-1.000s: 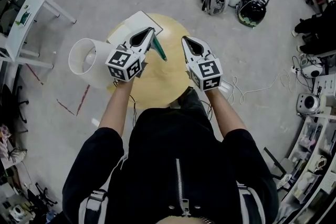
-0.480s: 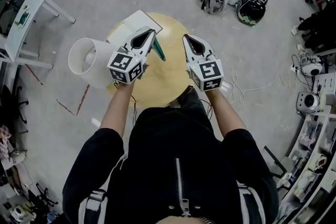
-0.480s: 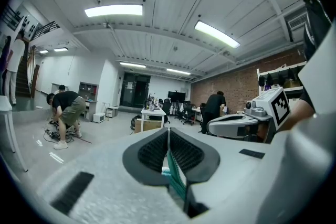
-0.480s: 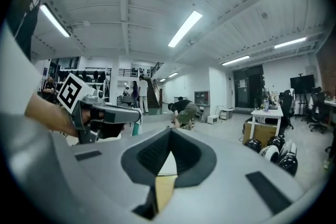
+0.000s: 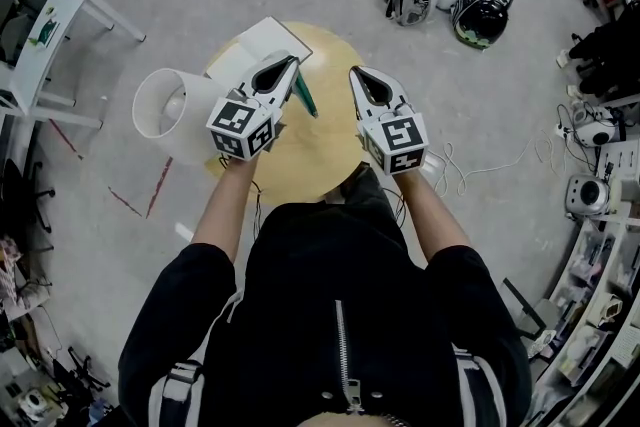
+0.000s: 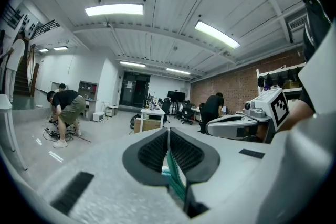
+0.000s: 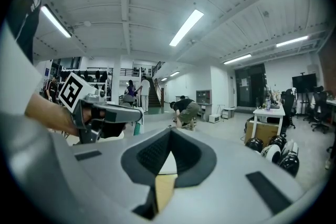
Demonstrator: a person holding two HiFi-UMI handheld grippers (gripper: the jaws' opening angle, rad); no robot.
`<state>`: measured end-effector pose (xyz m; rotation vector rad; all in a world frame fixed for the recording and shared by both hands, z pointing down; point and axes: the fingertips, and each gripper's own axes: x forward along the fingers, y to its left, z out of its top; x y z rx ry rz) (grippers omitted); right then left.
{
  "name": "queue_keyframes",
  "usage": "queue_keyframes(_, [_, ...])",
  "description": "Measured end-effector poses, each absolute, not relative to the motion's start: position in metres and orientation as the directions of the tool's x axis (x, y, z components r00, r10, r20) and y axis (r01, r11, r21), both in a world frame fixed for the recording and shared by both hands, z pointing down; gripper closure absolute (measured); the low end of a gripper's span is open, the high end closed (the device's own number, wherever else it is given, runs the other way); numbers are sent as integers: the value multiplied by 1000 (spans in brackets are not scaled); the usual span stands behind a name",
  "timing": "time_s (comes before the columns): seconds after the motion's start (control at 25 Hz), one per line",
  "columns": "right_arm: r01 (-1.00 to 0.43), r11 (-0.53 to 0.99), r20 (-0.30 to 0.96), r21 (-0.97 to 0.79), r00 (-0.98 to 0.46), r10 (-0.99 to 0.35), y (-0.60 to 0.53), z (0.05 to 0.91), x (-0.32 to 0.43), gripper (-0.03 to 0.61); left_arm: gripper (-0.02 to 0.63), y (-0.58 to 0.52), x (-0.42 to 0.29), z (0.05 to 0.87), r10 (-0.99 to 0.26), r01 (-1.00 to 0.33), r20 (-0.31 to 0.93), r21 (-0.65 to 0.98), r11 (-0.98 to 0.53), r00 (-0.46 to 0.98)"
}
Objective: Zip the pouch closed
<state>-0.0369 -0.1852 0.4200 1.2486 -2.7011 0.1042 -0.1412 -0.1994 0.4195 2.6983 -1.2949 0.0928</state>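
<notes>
Your left gripper is pinched on the edge of the teal pouch, which you are holding edge-on over the round wooden table. Your right gripper is level beside it, with its jaws pressed together on nothing and clear of the pouch.

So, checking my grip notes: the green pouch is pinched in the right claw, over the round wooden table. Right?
No: the green pouch is pinched in the left claw, over the round wooden table. The left gripper view shows it.
</notes>
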Motion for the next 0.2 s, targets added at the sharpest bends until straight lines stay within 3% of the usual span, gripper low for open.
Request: queue_keyframes(0.2, [-753,658,179,7,-646,-742,-180,418,-41,575,595,-195,-141,419,-768,-778,126,107,-619,628])
